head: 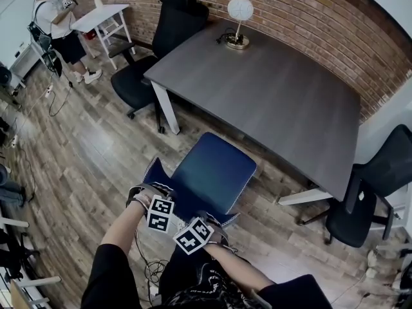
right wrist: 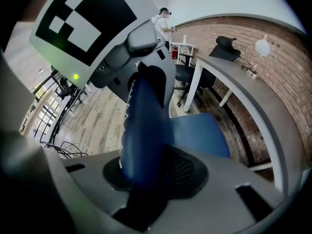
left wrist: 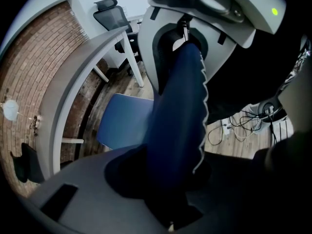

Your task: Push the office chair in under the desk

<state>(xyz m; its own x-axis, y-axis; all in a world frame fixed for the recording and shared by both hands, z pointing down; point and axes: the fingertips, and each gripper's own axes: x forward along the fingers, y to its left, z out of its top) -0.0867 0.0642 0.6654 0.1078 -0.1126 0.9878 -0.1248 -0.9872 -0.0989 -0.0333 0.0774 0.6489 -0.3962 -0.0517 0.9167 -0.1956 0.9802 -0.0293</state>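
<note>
While left gripper [left wrist: 165,177] and right gripper [right wrist: 144,167] jaws clamp its backrest [left wrist: 178,106], the chair [head: 215,166] sits near the desk [head: 270,89] edge — bare floor [head: 199,123] between.

The wood-plank floor [head: 84,147] carries the grey surface [head: 277,95], with 1 globe lamp [head: 239,9] at its 11 o'clock corner. The blue office chair [head: 212,172] stands at 6 o'clock, loose cables [head: 151,270] at 7.

A globe lamp [head: 240,8] stands near the brick wall [head: 309,18]. A high-backed black chair [head: 168,40] stands left of the lamp, and a second black chair [head: 376,185] stands at far right. A person [head: 58,28] stands beside a white side table [head: 100,17] on the wood floor [head: 77,153].
</note>
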